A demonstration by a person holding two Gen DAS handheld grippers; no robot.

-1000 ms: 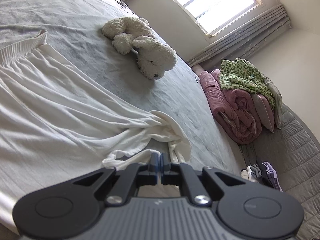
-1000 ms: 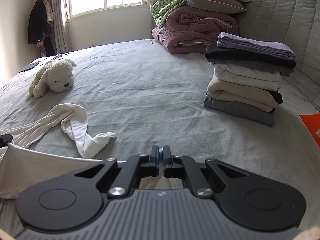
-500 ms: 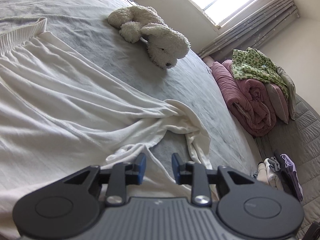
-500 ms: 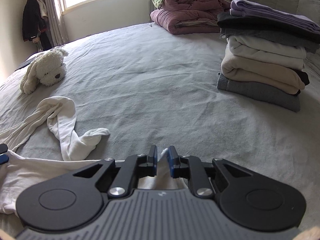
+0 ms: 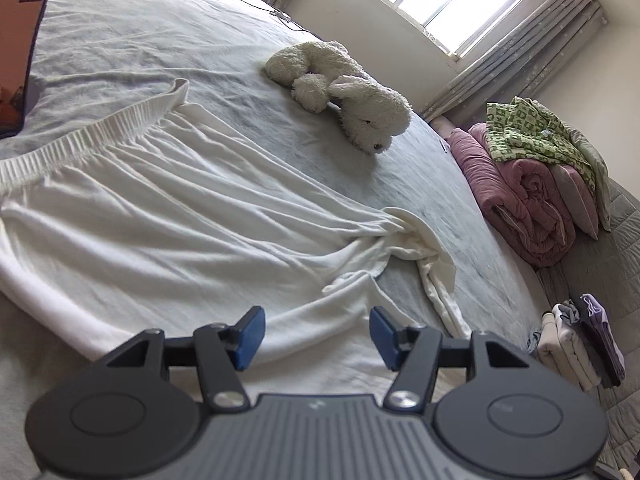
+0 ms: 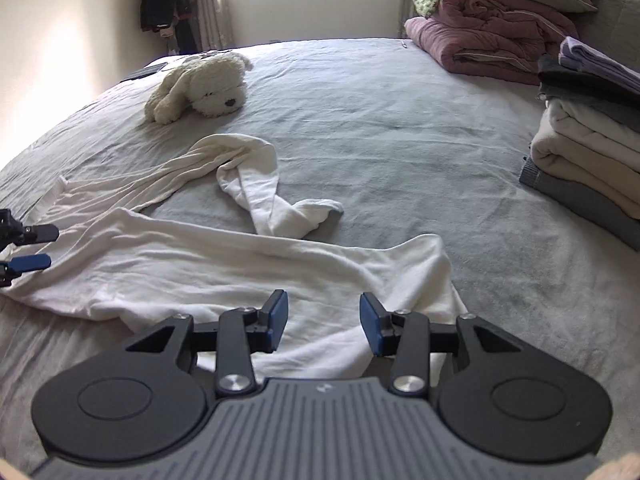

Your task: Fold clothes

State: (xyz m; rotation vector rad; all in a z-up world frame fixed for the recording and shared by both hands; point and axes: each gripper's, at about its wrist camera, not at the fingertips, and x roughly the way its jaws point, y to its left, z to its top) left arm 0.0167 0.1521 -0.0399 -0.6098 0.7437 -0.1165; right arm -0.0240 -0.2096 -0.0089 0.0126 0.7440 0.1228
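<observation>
Both jaws have just been opening, so the left hand-held gripper (image 5: 313,334) and right hand-held gripper (image 6: 323,322) now sit spread, pinching nothing. White pants (image 6: 208,264) lie loose on the bed (image 6: 380,120), one leg twisted. Looks soft, light and floppy, so I'd grab the hem or waistband (image 5: 92,136). No containers around, just a folded stack (image 6: 592,140).

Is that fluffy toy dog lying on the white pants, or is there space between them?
Apart. The right wrist view shows bare grey bedsheet between the toy dog and the white pants.
</observation>
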